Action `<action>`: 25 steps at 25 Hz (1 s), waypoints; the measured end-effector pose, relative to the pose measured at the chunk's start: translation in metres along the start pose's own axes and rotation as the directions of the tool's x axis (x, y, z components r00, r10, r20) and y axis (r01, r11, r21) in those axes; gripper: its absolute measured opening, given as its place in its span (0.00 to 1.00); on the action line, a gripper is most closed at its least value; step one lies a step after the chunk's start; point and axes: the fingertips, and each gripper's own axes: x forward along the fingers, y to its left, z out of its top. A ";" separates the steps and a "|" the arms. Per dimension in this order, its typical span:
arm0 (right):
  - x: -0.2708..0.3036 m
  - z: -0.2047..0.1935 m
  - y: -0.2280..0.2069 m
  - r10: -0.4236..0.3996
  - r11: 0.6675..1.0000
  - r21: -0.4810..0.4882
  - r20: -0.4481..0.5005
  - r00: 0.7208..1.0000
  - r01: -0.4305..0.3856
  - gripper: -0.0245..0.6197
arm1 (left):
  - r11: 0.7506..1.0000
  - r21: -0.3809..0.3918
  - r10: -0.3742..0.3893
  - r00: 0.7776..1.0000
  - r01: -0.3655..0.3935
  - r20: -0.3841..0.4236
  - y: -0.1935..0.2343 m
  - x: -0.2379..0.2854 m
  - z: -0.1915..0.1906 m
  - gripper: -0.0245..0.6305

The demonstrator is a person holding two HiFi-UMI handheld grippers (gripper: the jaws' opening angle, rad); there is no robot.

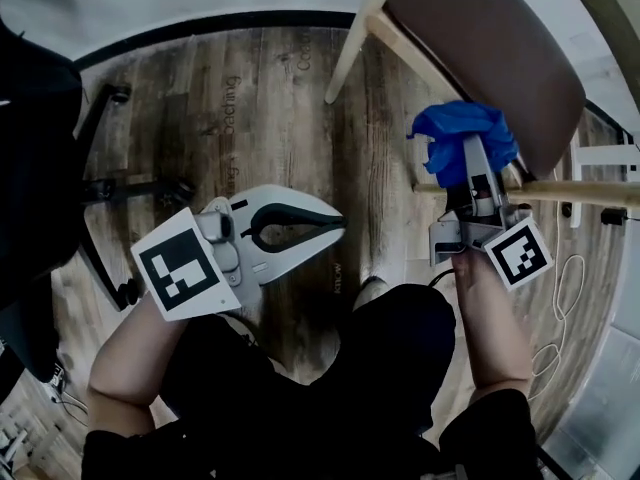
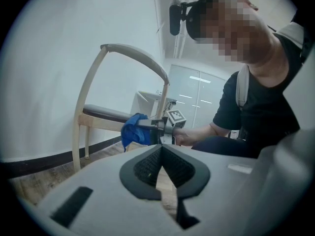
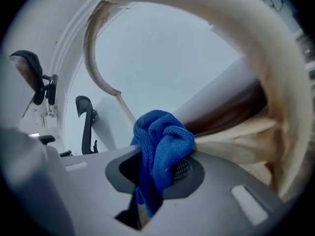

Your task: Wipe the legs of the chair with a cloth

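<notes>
A chair with a brown seat (image 1: 490,58) and pale wooden legs (image 1: 350,53) stands at the upper right of the head view. My right gripper (image 1: 470,173) is shut on a bunched blue cloth (image 1: 462,140), which is pressed where a wooden leg (image 1: 570,191) meets the seat. In the right gripper view the cloth (image 3: 162,149) fills the jaws next to the pale wood (image 3: 236,141). My left gripper (image 1: 338,226) hovers over the floor, shut and holding nothing. The left gripper view shows its fingertips together (image 2: 161,149), and beyond them the chair (image 2: 98,114) and the cloth (image 2: 134,131).
A black office chair base (image 1: 110,193) with castors stands on the wooden floor at left. A white cable (image 1: 570,298) loops on the floor at right. My knee (image 1: 400,328) is below, between the grippers. A black skirting (image 1: 200,28) runs along the wall.
</notes>
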 end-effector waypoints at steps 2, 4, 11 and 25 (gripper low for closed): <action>-0.016 0.005 -0.005 -0.029 0.997 -0.073 -0.004 1.000 0.028 0.16 | 1.000 -0.013 0.005 1.000 -0.005 0.005 0.003 -0.001 -0.001 0.04; -0.035 0.010 -0.013 -0.062 0.992 -0.114 -0.002 0.998 0.062 0.16 | 1.000 -0.020 0.000 1.000 0.000 0.002 0.003 0.001 -0.004 0.04; -0.082 0.018 -0.033 -0.125 0.984 -0.126 -0.001 0.992 0.124 0.16 | 0.999 -0.038 -0.006 1.000 0.006 -0.001 0.004 0.010 -0.007 0.04; -0.127 -0.017 -0.100 -0.239 0.968 -0.092 -0.068 0.969 0.232 0.16 | 0.998 -0.063 -0.015 0.999 0.012 -0.037 0.010 0.031 -0.016 0.04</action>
